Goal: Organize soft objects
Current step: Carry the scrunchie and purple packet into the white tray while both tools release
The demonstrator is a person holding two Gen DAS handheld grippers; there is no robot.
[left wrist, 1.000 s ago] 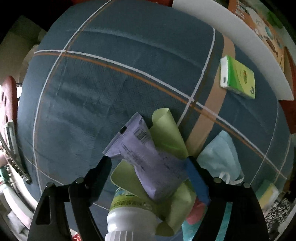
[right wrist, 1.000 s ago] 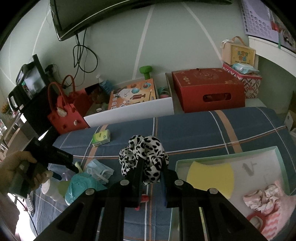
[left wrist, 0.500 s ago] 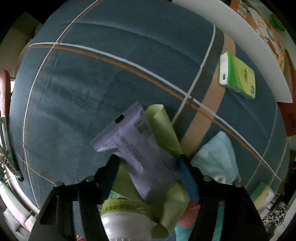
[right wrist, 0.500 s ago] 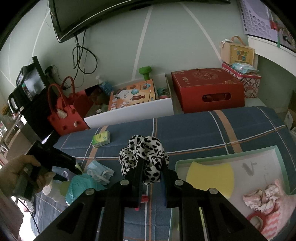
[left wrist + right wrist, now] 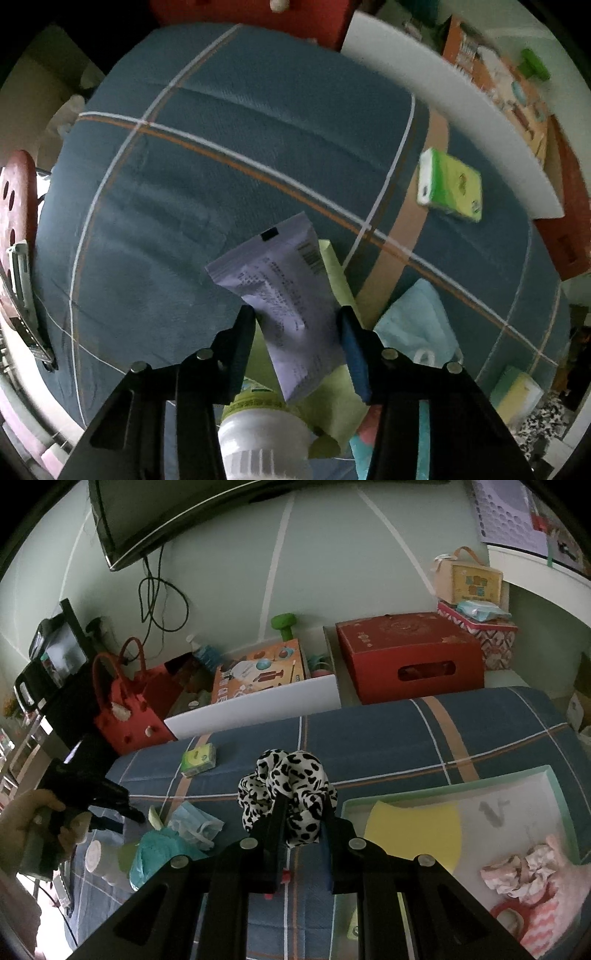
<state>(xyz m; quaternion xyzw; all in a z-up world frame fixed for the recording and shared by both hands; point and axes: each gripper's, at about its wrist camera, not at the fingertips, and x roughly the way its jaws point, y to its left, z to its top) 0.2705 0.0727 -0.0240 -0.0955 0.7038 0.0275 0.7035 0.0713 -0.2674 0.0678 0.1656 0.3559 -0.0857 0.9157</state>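
A lavender printed packet (image 5: 280, 273) stands between the fingers of my left gripper (image 5: 295, 321), which points straight down over the blue plaid bedspread (image 5: 207, 177). Its jaws are closing, and both pads touch the packet's sides. In the right wrist view a hand holds the left gripper (image 5: 122, 808) at the far left. My right gripper (image 5: 304, 812) is shut on a black-and-white spotted scrunchie (image 5: 291, 775), held above the bedspread. To its right lies a mint-rimmed tray (image 5: 443, 790) holding a yellow sheet (image 5: 413, 830) and pink striped cloth (image 5: 524, 867).
Under the left gripper lie a pale green sheet (image 5: 332, 406), a white bottle (image 5: 258, 439) and a light blue face mask (image 5: 417, 325). A green tissue pack (image 5: 450, 184) sits further off. A red bag (image 5: 125, 709), a white box (image 5: 258, 705) and a red box (image 5: 406, 653) line the bed's far edge.
The left jaws have narrowed onto the lavender packet, and gripper and packet have risen a little away from the bedspread. The right gripper and scrunchie have not moved.
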